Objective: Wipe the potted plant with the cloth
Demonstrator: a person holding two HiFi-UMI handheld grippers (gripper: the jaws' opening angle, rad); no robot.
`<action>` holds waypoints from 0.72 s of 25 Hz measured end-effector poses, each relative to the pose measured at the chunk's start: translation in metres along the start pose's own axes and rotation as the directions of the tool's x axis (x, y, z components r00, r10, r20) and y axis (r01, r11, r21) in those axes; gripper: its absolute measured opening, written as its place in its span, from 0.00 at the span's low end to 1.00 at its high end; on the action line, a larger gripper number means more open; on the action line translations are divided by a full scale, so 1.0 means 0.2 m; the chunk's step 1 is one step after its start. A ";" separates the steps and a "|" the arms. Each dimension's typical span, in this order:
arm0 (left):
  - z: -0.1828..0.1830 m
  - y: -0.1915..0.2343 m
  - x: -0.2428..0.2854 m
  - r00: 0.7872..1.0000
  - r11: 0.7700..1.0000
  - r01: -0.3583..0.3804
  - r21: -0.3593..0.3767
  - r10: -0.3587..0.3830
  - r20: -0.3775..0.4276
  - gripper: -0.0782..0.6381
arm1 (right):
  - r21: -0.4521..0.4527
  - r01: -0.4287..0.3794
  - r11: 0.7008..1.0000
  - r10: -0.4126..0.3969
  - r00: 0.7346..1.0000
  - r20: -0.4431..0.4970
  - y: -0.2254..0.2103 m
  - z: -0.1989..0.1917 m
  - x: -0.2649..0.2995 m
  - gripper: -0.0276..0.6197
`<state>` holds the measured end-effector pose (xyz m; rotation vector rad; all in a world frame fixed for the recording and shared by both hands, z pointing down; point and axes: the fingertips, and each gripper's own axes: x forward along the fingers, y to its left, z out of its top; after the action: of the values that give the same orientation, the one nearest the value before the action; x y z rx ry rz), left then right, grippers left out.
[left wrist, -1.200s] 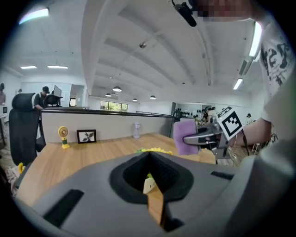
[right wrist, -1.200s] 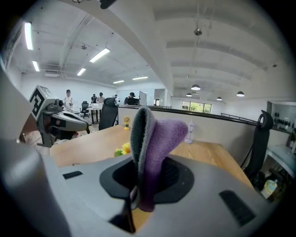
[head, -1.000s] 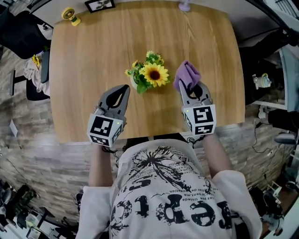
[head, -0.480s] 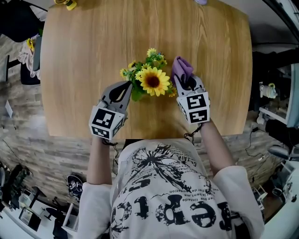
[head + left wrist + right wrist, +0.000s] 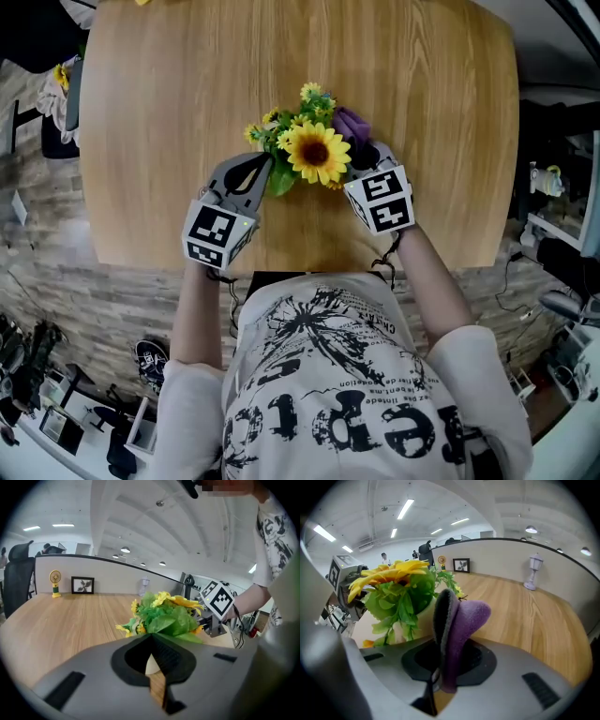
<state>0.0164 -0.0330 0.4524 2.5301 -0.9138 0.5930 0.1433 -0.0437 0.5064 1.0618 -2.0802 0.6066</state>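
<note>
The potted plant (image 5: 314, 150), a bunch of artificial flowers topped by a large sunflower (image 5: 316, 152), stands on the light wooden table (image 5: 159, 103), about midway across its width and closer to its near edge than to its far one. It sits between the two grippers.

The left gripper (image 5: 267, 162) is just left of the plant and points to the right at its lower leaves. Its jaws are closed tip to tip with nothing between them. In the left gripper view the green leaves fill the space right beyond the tips, and a pale patch of the pot (image 5: 424, 617) shows through the gap behind them. Whether the tips touch a leaf cannot be told.

The right gripper (image 5: 366, 153) is at the plant's right side, angled down and to the far left. Its jaws are clamped on the purple cloth (image 5: 461, 620), which stands up out of them in a folded hump. In the head view the cloth lies just beside the sunflower, on its far right. In the right gripper view it rises next to the leaves and the pot, but contact cannot be judged.

Along the table's far edge stand a small yellow fan (image 5: 55, 582), a picture frame (image 5: 82, 585) and a small pale lamp (image 5: 533, 572), all well apart from the plant.
</note>
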 end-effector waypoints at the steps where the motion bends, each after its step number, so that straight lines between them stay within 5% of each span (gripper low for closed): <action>1: 0.00 0.00 0.00 1.000 1.000 0.009 -0.003 -0.009 0.006 0.11 | -0.003 -0.016 1.000 0.016 1.000 -0.006 0.03 0.00 0.01 0.15; 12: 0.00 0.03 0.00 0.995 0.997 0.069 -0.029 -0.067 0.078 0.11 | 0.042 -0.041 0.998 0.044 0.998 -0.054 0.12 -0.05 0.06 0.15; 18: -0.01 0.02 -0.01 0.994 0.993 0.090 0.072 -0.095 0.062 0.11 | 0.008 -0.020 1.000 0.021 0.993 -0.120 0.22 -0.12 0.02 0.15</action>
<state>0.0114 -0.0339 0.4547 2.6511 -0.8056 0.5251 0.1145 -0.0048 0.5211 0.9843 -1.9876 0.6714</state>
